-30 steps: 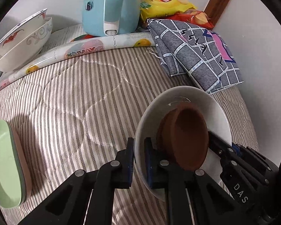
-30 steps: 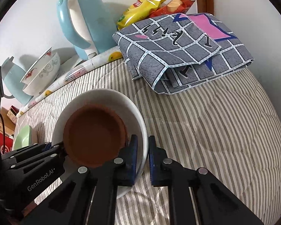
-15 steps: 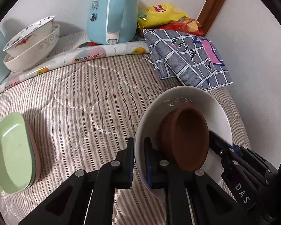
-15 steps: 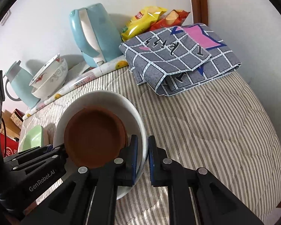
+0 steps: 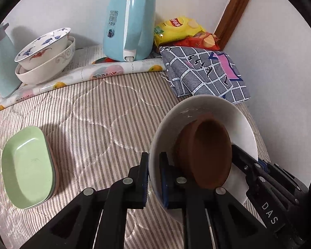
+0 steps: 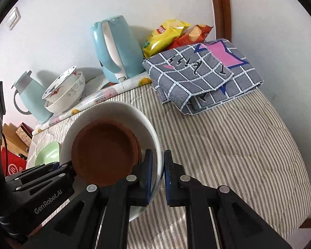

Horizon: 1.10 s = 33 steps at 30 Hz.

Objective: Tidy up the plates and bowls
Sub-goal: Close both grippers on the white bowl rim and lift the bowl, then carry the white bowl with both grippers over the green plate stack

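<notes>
A white bowl with a brown dish inside it is held above the striped bedding. My left gripper is shut on its left rim. My right gripper is shut on the opposite rim of the white bowl, with the brown dish lying inside. A stack of two patterned bowls stands at the back left on a floral mat; it also shows in the right wrist view. A green oval dish stacked on another lies at the left.
A light blue kettle stands at the back by the wall. A folded grey checked cloth and snack bags lie at the back right. A blue jug stands far left. The bed edge drops off at the right.
Both grippers have lifted the white bowl with the brown dish higher and back from the surface; more of the bed, the green dish and the wall have come into view.
</notes>
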Motion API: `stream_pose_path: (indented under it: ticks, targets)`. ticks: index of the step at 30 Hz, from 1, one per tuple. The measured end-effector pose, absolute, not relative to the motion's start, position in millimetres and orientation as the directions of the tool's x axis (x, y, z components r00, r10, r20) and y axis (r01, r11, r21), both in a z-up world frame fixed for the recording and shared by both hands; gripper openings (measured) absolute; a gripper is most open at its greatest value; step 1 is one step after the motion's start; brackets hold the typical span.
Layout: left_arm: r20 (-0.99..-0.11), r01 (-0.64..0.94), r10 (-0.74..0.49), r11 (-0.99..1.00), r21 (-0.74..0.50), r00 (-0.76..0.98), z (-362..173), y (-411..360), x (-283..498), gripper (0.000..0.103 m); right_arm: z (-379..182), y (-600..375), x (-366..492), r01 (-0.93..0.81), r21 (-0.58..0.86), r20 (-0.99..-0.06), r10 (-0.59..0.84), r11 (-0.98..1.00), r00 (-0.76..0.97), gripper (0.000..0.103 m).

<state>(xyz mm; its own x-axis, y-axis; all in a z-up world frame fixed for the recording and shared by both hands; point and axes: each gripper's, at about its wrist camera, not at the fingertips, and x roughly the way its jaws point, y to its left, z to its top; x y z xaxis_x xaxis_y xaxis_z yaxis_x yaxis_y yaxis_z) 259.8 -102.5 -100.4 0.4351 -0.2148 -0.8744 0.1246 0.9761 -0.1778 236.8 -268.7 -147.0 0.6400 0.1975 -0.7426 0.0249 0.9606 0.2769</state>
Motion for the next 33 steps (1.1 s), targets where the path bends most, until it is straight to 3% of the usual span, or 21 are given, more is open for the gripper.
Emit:
stream_pose_path:
  ticks: [33]
  targets:
    - [-0.864,0.062,-0.202,0.979,-0.195,0.461,-90,-32,257,0.010,-131,-206,242,-0.039,0.259,-0.736,0.224,0.965,0.639,0.010]
